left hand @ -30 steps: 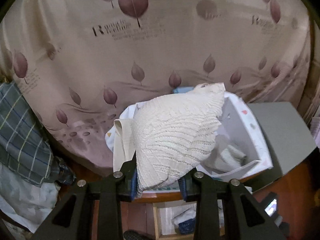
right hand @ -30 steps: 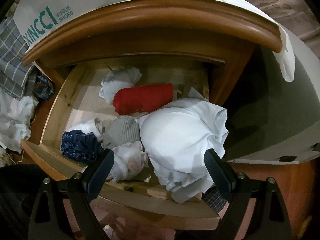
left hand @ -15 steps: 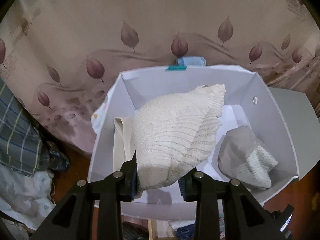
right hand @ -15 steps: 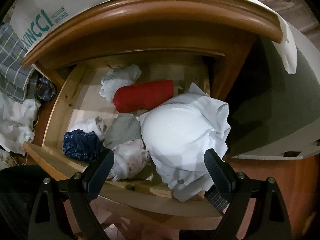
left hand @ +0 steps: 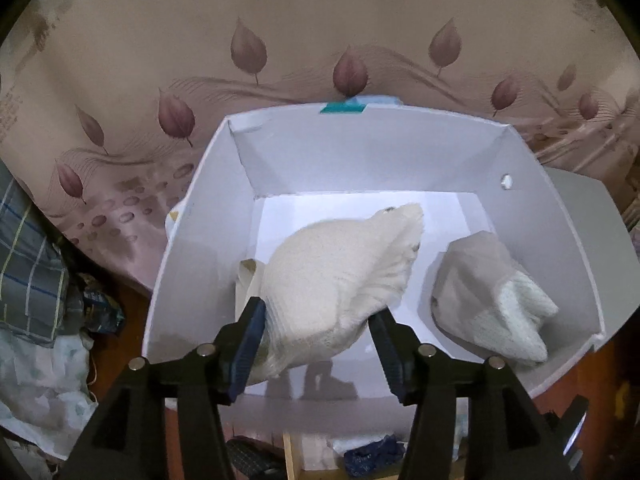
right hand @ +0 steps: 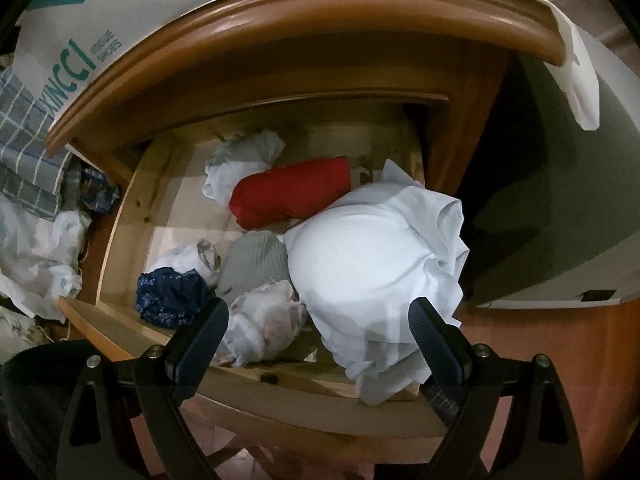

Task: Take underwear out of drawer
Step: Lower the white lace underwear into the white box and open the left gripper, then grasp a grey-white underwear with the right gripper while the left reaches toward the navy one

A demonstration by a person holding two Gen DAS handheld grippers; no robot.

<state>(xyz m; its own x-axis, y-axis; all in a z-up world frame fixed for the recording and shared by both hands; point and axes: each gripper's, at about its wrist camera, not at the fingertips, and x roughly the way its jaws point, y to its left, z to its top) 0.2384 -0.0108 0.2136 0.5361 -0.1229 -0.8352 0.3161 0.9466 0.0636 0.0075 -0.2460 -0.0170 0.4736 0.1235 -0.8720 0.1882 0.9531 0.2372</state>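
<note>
A cream knitted underwear (left hand: 340, 272) lies in the white cardboard box (left hand: 200, 208), slumped on its floor between the jaws of my left gripper (left hand: 317, 310). Those jaws are opening and the cloth sags loose between the pads. A second grey-and-white garment (left hand: 492, 292) rests in the box's right corner. My right gripper (right hand: 318, 308) hangs open over the wooden drawer (right hand: 132, 208), its fingers either side of a big white bundle (right hand: 368, 252). A red roll (right hand: 292, 192), a grey piece (right hand: 252, 264), a navy piece (right hand: 168, 296) and a pale crumpled piece (right hand: 268, 320) also lie in the drawer.
A leaf-print bedsheet (left hand: 280, 40) rises behind the box. Plaid cloth (left hand: 28, 264) and crumpled plastic lie at the left. The nightstand's rounded top (right hand: 320, 12) overhangs the drawer and carries a shoe box (right hand: 68, 56). A grey slab (right hand: 560, 200) stands to the right.
My left gripper came down into the white box with the cream underwear, then its jaws widened and the garment sank. The right gripper stayed put over the drawer.
</note>
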